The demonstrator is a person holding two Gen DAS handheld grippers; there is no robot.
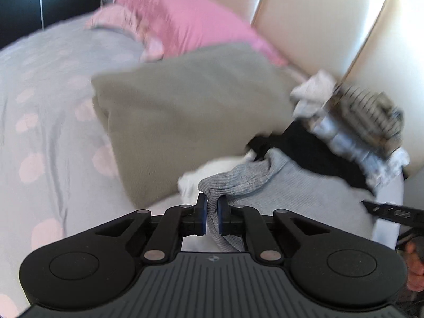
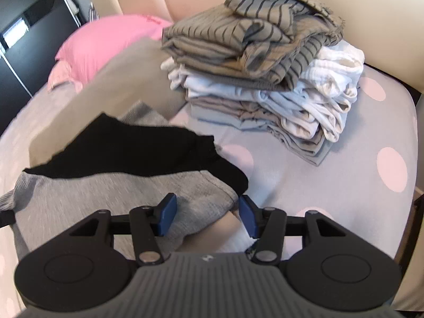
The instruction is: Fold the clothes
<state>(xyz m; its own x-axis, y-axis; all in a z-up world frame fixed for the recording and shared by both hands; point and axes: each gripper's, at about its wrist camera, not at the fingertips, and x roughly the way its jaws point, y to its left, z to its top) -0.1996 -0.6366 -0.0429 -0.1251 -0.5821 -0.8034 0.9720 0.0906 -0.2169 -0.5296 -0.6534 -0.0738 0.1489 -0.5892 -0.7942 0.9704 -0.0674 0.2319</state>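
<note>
A light grey knit garment [image 1: 304,185] lies bunched on the bed. My left gripper [image 1: 211,201] is shut on its ribbed cuff [image 1: 238,180], which stands up in a ridge between the blue pads. A black garment [image 1: 312,145] lies across the grey one's far side. In the right wrist view, my right gripper [image 2: 206,206] is open over the corner of the grey garment [image 2: 106,198]. The fabric lies between the pads, which do not press on it. The black garment [image 2: 137,151] lies just beyond.
A tall stack of folded clothes [image 2: 265,79], striped on top, stands by the cream headboard [image 2: 371,13]. A taupe cushion [image 1: 185,106] and a pink pillow [image 1: 190,18] lie behind. The dotted grey sheet [image 2: 331,185] is bare at the right. Something white [image 2: 238,241] shows under the right gripper.
</note>
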